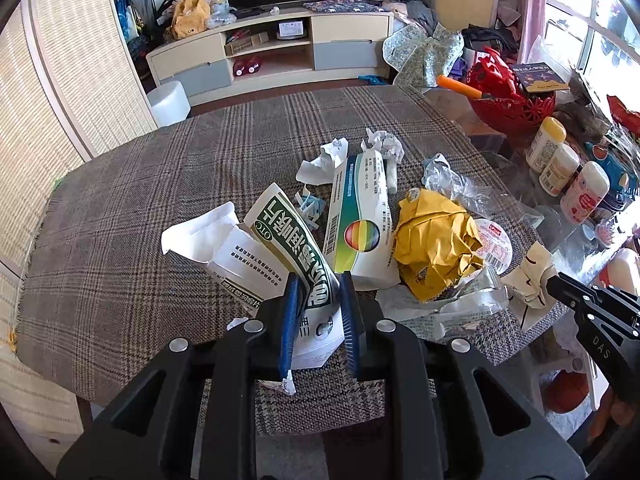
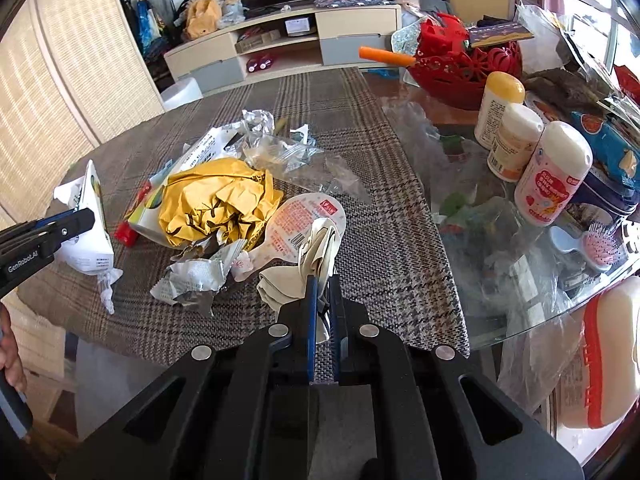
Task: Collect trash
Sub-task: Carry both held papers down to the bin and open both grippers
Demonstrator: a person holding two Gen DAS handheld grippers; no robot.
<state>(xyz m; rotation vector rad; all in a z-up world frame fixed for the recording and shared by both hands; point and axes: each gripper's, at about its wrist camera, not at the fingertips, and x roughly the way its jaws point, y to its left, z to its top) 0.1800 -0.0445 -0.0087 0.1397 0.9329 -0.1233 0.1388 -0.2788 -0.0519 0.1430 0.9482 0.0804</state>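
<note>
Both hands are loaded. My left gripper (image 1: 318, 282) is clamped on the green box (image 1: 292, 248), an opened carton with its white flap sticking out to the left, tilted up off the cloth (image 1: 140, 200). My right gripper (image 2: 323, 286) is pinched tight on the cream wrapper (image 2: 308, 264), a crumpled scrap at the near right edge of the pile.

So I'm mid-pickup, two pieces in hand, and plenty still down there. The yellow paper (image 2: 216, 204) sits in the middle of the heap, with the rainbow box (image 1: 360, 224) lying just to its left and the round foil lid (image 2: 304, 220) touching it on the right. Clear plastic (image 2: 280, 148) and white scraps (image 1: 380, 142) lie at the far side, and a silver wrapper (image 2: 192, 284) is near me.

No bin shows in either view, so I can't say where these go. My call: lift both pieces clear and carry them off to wherever the trash is kept, then come back for the yellow paper. The wrapper is limp, so I'd raise it slowly or it may drag the lid along. To the right, the bottles (image 2: 520, 140) stand on the glass (image 2: 460, 168), well apart from the pile; those look like keepers, and I'd swing wide of them.
</note>
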